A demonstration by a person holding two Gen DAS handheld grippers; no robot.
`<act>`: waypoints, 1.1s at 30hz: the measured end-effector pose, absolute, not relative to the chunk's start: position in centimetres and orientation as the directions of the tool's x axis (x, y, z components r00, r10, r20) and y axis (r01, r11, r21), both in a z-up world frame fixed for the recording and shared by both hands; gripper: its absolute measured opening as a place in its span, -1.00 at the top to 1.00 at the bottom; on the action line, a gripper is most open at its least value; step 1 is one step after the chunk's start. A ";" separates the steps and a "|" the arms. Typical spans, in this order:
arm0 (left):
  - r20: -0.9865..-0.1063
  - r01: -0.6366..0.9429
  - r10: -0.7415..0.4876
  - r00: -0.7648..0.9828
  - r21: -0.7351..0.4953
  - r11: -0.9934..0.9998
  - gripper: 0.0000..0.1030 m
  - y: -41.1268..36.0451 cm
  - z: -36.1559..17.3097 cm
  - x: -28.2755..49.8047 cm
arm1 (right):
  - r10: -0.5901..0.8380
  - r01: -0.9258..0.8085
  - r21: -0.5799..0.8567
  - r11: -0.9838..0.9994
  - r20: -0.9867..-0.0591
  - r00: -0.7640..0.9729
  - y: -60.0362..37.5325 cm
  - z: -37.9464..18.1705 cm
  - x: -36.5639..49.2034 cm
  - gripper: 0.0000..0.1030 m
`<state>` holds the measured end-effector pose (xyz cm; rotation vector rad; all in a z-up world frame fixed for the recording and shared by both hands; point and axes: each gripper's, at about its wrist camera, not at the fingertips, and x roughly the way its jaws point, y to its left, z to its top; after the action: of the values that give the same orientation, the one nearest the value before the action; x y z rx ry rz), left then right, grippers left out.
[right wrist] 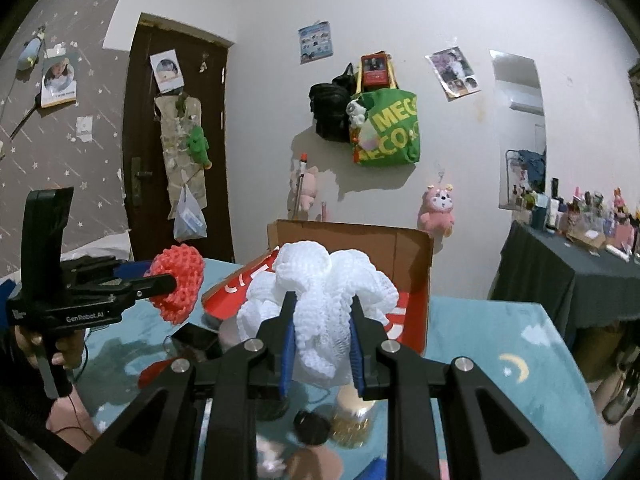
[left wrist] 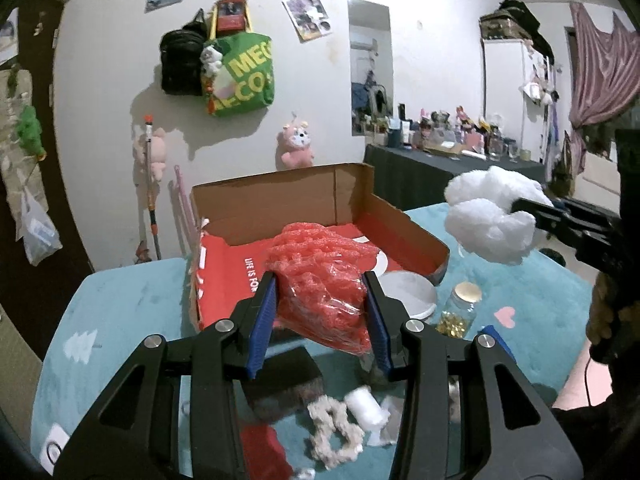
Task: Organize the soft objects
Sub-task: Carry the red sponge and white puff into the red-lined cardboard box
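My left gripper point(left wrist: 320, 284) is shut on a red foam net bundle point(left wrist: 320, 276), held above the table in front of an open cardboard box with a red lining point(left wrist: 280, 216). In the right wrist view the same red foam net bundle point(right wrist: 178, 288) sits at the tip of the left gripper point(right wrist: 170, 280). My right gripper point(right wrist: 322, 308) is shut on a white foam net bundle point(right wrist: 316, 292), lifted before the box point(right wrist: 352, 244). From the left wrist view the white foam net bundle point(left wrist: 490, 216) hangs at the right, pinched by the right gripper point(left wrist: 520, 208).
A teal fuzzy cloth point(left wrist: 120, 312) covers the table. On it lie a glass jar with gold bits point(left wrist: 460, 308), a white round lid point(left wrist: 408, 292), a cream scrunchie point(left wrist: 336, 436), a white roll point(left wrist: 366, 404), a red item point(left wrist: 260, 448) and a dark block point(left wrist: 288, 380). A cluttered dark table point(right wrist: 560, 272) stands right.
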<state>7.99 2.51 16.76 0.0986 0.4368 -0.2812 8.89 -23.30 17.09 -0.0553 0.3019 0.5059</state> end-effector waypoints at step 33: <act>-0.793 0.408 -0.214 0.571 0.048 0.912 0.23 -0.2 10.0 38.2 | 0.286 -0.530 -0.091 0.843 -0.759 0.585 -13.9 10.5 39.4 0.53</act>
<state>38.18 -0.16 10.03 0.2369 0.8928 -0.3689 39.43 -13.90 10.47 -0.3248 0.8172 0.4854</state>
